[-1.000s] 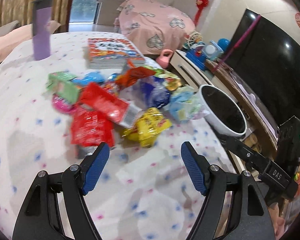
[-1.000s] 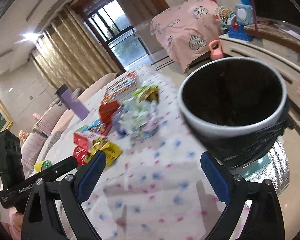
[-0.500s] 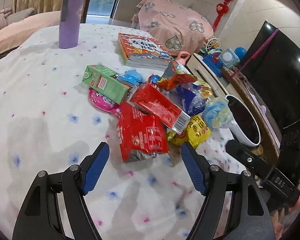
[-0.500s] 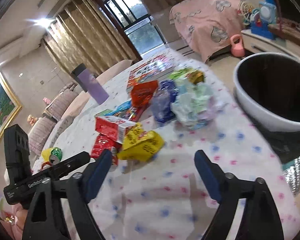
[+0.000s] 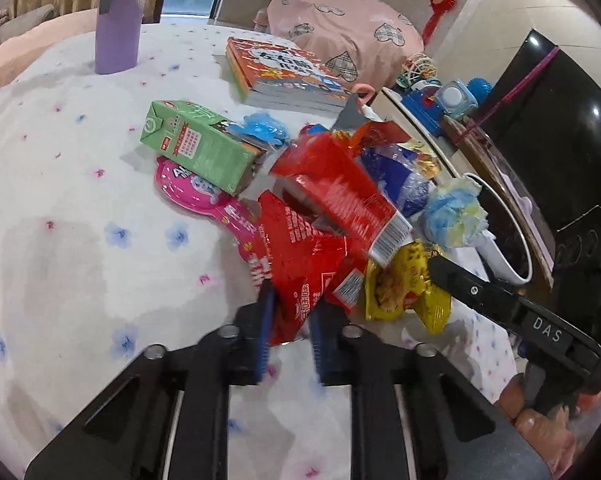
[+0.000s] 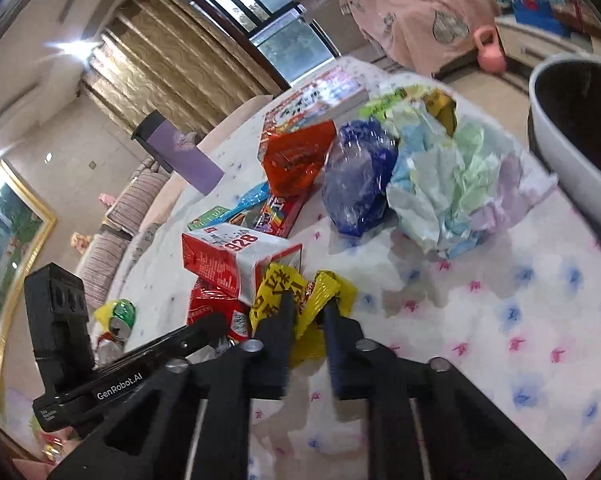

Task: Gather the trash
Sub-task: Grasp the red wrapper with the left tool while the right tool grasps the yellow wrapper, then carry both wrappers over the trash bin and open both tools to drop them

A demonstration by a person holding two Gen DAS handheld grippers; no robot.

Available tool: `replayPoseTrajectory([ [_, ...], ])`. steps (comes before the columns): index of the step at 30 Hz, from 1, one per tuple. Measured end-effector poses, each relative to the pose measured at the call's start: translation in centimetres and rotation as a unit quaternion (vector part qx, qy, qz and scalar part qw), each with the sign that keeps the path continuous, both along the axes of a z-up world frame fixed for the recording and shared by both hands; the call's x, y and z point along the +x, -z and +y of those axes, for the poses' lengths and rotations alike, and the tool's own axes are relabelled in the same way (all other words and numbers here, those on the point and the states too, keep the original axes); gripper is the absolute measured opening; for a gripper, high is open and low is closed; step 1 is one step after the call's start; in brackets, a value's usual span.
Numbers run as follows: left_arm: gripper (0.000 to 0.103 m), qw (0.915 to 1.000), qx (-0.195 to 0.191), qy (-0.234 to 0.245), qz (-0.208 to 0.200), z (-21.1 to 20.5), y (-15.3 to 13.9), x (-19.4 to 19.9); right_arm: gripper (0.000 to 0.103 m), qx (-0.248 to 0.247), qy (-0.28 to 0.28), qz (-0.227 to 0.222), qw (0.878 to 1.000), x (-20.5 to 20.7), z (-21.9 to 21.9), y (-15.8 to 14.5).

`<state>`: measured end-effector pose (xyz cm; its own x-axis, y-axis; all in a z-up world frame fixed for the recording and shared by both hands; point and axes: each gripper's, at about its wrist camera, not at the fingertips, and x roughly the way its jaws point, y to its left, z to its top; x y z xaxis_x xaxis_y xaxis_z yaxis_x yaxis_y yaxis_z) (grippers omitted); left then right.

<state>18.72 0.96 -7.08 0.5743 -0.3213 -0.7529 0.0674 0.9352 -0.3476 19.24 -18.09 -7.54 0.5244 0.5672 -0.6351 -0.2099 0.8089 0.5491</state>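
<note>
Both grabs are under way at the near edge of the trash pile on the table: the left gripper (image 5: pixel 290 314) is closing on the red wrapper (image 5: pixel 300 264), the right gripper (image 6: pixel 306 322) on the yellow wrapper (image 6: pixel 300 288), so next each should lift and carry to the bin (image 6: pixel 556 120) at far right.

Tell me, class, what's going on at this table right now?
A person is clearing a pile of snack rubbish with a handheld gripper in each hand. The left gripper is closing on a red wrapper at the near edge of the pile. The right gripper is closing on a yellow wrapper next to it. Both wrappers are still on the tablecloth. The bin stands at the table's edge, and a book and purple flask sit beyond the pile.
</note>
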Motion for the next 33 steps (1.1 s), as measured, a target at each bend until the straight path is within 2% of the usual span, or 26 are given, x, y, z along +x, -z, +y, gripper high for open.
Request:
replayPoseTrajectory([
  [2, 0.004, 1.0000, -0.006, 0.006, 0.000, -0.1, -0.2, -0.7, 0.008, 0.002, -0.002, -0.002, 1.000, -0.5, -0.4, -0.4],
  [12, 0.004, 0.9989, -0.003, 0.042, -0.021, -2.8, -2.0, -3.3, 0.007, 0.004, 0.011, -0.015, 1.000, -3.8, -2.8, -1.4],
  [23, 0.004, 0.9955, 0.007, 0.091, -0.028, -7.3, -2.9, -3.3, 0.007, 0.003, 0.070, -0.041, 0.997, -5.8, -7.8, -3.5],
  [33, 0.004, 0.9898, 0.024, 0.136, -0.034, -11.9, -3.5, -2.7, 0.007, -0.005, 0.117, -0.055, 0.992, -6.5, -11.8, -4.3],
])
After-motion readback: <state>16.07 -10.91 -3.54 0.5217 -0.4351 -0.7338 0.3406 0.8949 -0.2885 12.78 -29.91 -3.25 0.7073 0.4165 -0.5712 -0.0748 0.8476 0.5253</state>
